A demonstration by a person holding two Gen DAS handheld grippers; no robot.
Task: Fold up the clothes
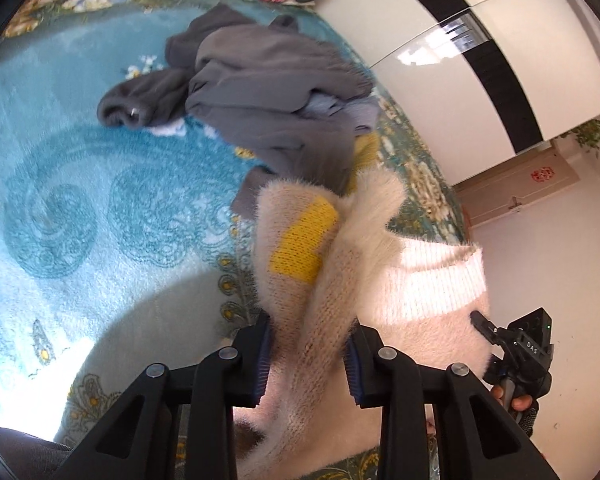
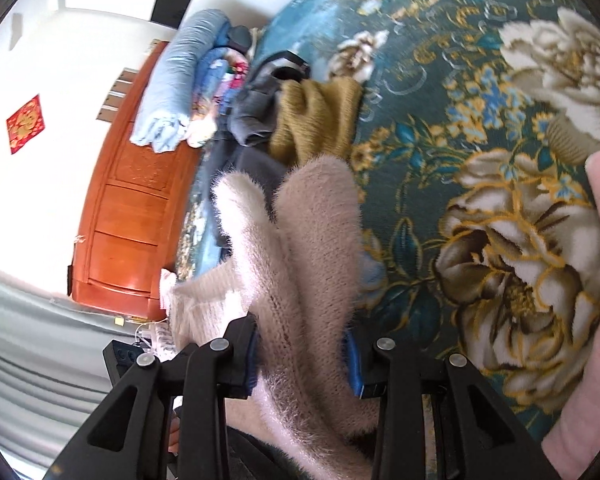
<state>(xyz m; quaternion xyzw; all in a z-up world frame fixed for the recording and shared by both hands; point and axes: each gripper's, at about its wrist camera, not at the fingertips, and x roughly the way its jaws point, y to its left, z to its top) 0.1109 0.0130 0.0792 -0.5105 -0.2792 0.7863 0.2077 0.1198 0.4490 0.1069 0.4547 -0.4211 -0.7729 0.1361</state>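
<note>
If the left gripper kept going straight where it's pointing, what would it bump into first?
The left gripper is already shut on the fluffy cream sweater, so that fills its path. Beyond it, probably the grey garment heaped on the blue blanket, though depth is hard to judge.

Two black hand-held tongs, alike in build

Left tongs (image 1: pixel 308 360) and right tongs (image 2: pixel 302 362) each have matte black linkage arms with triangular cut-outs, round silver pivot screws and blue ribbed pads (image 1: pixel 262 364). Seen from the left camera, the right unit's black body bears white "DAS" lettering and a small green light.
</note>
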